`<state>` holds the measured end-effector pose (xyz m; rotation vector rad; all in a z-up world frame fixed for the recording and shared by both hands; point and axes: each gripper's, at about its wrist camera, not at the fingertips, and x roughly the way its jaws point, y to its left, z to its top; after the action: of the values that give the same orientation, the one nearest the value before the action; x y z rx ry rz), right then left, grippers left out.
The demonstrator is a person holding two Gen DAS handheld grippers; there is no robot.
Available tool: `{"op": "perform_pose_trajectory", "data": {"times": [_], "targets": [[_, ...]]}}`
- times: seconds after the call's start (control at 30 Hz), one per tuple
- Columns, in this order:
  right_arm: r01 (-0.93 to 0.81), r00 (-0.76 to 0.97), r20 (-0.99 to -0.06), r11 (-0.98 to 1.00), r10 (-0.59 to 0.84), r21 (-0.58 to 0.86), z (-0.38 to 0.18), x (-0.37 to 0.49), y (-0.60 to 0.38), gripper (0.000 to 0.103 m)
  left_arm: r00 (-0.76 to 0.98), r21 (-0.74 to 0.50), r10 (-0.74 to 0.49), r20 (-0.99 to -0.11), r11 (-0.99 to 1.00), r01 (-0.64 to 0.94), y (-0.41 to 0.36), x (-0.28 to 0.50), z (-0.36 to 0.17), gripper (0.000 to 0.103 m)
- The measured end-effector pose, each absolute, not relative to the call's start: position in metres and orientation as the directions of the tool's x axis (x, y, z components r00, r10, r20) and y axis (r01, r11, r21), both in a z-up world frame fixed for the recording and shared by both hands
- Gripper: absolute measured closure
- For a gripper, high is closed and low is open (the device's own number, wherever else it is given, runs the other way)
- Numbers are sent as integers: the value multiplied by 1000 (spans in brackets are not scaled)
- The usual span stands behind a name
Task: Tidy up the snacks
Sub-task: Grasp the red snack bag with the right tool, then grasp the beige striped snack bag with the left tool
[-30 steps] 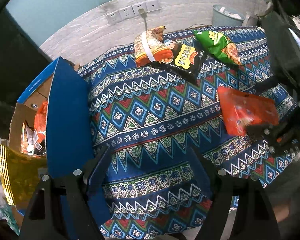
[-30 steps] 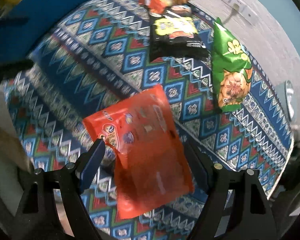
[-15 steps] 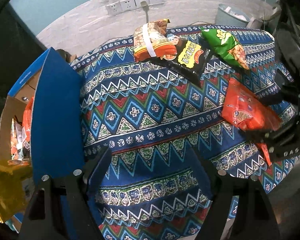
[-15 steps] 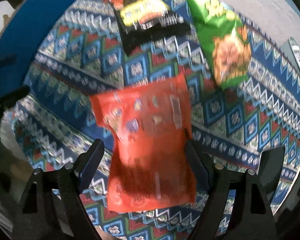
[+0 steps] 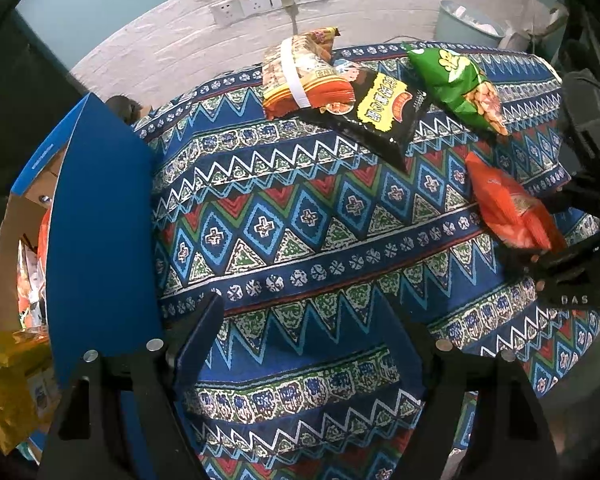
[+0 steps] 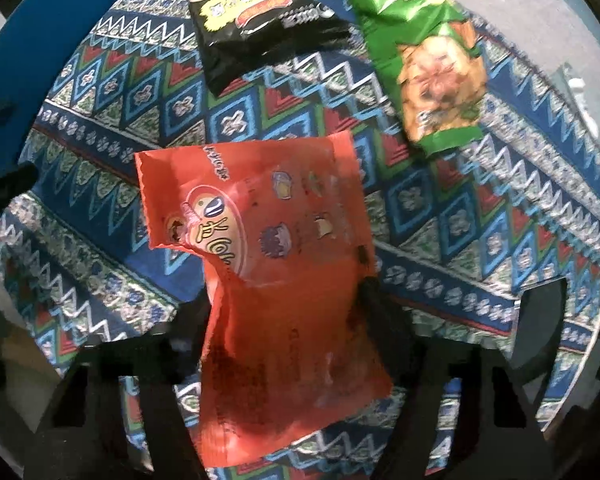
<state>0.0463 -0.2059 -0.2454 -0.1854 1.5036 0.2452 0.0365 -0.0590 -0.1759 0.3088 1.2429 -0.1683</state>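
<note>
Fingers (image 6: 220, 300) closing, orange packet (image 6: 276, 280) now between

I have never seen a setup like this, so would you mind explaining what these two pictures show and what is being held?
There is no robot here: a person holds a two-finger gripper in each hand, and a fisheye camera on each looks along its fingers.

The left wrist picture shows the left gripper, open and empty, above a patterned tablecloth. Beside it stands a blue-flapped cardboard box with snacks inside.

The right wrist picture looks straight down. The right gripper is closing its jaws around an orange snack bag, which is between them and already creased at the sides.

Further back lie a green bag, a black bag and an orange-and-tan pack with a white band, which overlaps the black bag.
</note>
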Motion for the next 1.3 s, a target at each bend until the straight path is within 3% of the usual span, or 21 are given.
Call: {"op": "perform_pose_trajectory", "data": {"times": [0.03, 0.13, 0.33, 0.77, 0.97, 1.3], "targets": [[-263, 57, -997, 964, 58, 42, -244, 50, -210, 55, 317, 136, 39, -948, 948, 288, -59, 38, -176, 23], [-242, 79, -993, 968, 84, 63, -233, 51, -214, 65, 325, 114, 20, -946, 955, 273, -58, 42, -172, 23], [-230, 139, -982, 969, 126, 92, -212, 60, -220, 76, 340, 79, -9, -940, 967, 244, -57, 52, -166, 22], [-212, 267, -950, 971, 163, 107, -149, 87, -233, 77, 399, 31, -55, -915, 979, 204, -61, 87, -146, 21], [-178, 331, -930, 978, 160, 105, -113, 92, -242, 77, 426, 44, -48, -904, 978, 203, -66, 110, -139, 16], [-135, 386, -911, 986, 145, 99, -99, 121, -252, 77, 417, 17, -62, -907, 983, 184, -77, 159, -141, 16]]}}
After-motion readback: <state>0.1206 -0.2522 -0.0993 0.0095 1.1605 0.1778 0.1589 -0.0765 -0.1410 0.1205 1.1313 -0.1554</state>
